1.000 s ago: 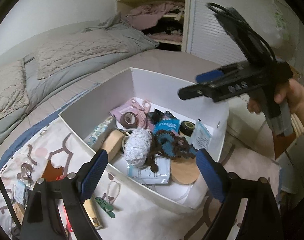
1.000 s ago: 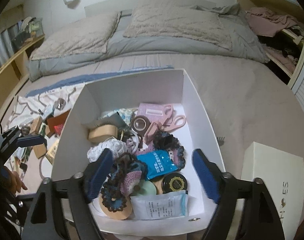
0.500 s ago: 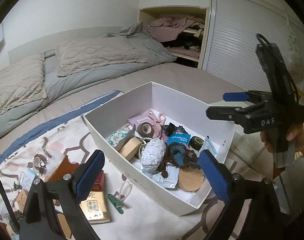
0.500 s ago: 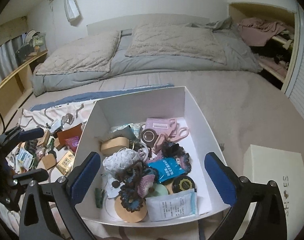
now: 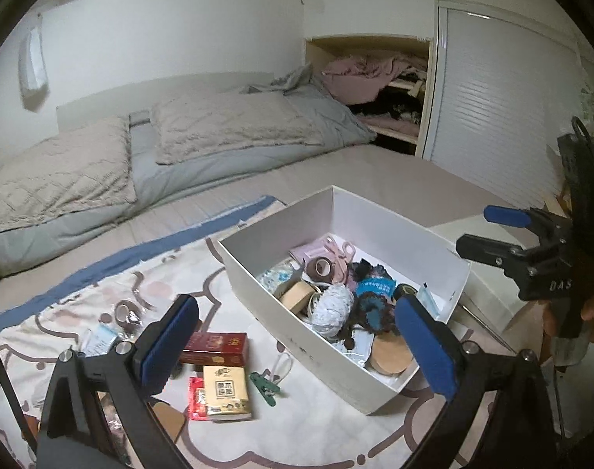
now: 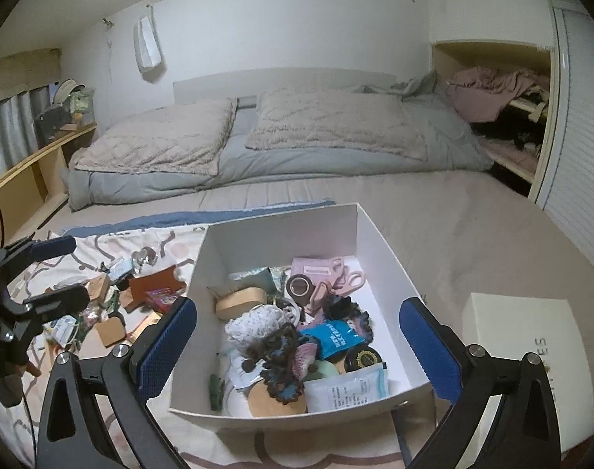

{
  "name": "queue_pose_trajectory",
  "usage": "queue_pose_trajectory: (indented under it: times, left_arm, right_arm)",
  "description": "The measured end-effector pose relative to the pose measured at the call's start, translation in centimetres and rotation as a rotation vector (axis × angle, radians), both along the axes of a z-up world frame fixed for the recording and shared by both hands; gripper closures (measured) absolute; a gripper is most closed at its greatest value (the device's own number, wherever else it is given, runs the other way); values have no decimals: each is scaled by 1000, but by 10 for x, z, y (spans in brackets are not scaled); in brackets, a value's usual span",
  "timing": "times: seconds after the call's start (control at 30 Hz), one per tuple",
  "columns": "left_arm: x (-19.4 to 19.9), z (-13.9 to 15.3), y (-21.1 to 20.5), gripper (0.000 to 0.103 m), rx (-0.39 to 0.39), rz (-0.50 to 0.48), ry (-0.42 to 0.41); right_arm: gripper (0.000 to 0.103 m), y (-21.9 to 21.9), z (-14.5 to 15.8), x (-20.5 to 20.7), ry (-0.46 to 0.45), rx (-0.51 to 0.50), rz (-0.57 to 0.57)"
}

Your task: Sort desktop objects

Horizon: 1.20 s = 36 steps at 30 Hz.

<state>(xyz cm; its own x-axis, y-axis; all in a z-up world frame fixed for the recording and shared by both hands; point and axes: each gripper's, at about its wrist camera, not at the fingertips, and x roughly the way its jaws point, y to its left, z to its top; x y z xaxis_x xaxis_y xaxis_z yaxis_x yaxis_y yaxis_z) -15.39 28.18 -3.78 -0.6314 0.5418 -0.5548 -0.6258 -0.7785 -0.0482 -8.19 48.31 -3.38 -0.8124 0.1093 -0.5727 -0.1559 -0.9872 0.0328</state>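
- Right now I have both grippers held above the bed, tilted down toward the white box (image 6: pixel 281 230), neither touching anything.
- My left gripper (image 5: pixel 297 336) has its jaws spread wide and still opening, with nothing between them; the blue pads (image 5: pixel 168 336) frame the box's near corner and the loose items on the patterned sheet (image 5: pixel 101 297).
- My right gripper (image 6: pixel 297 340) also stands wide apart and empty, its pads straddling the box from the short end.
- In the left view the right gripper comes in from the right edge, level with the box's far side, a hand (image 5: pixel 586 312) wrapped on its handle.
- The box lies on the sheet's right-hand part, its long axis running away from the right camera toward the pillows (image 6: pixel 328 121); it is full of small things: pink scissors (image 6: pixel 346 277), a tape roll (image 6: pixel 299 285), a blue packet (image 6: pixel 334 336).
- Outside it, to its left, a red box (image 5: pixel 215 348), a yellow packet (image 5: pixel 224 392) and a green clip (image 5: pixel 263 385) lie near one another on the sheet.
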Motion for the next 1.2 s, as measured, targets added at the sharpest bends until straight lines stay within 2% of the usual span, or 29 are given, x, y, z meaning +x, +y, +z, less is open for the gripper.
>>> queue_pose_trajectory:
  times: [0.2, 0.4, 0.6, 0.83, 0.93, 1.03, 1.2]
  left_arm:
    - [21, 20, -16, 2, -13, 49, 53]
    - [33, 39, -42, 2, 76, 97, 4]
    - [63, 55, -56, 2, 21, 107, 107]
    - [86, 65, -79, 2, 35, 136, 131]
    - [95, 69, -88, 2, 49, 156, 135]
    - [104, 73, -95, 2, 46, 222, 156]
    - [119, 73, -105, 2, 50, 240, 177]
  right_arm:
    - [0, -21, 17, 18, 25, 23, -2]
    - [0, -40, 38, 37, 72, 5, 3]
    - [0, -57, 57, 50, 114, 18, 7]
    - [0, -81, 79, 71, 158, 43, 17]
    - [0, -90, 85, 81, 172, 59, 13]
    - [0, -98, 87, 93, 200, 79, 2]
    - [0, -111, 81, 111, 211, 97, -7]
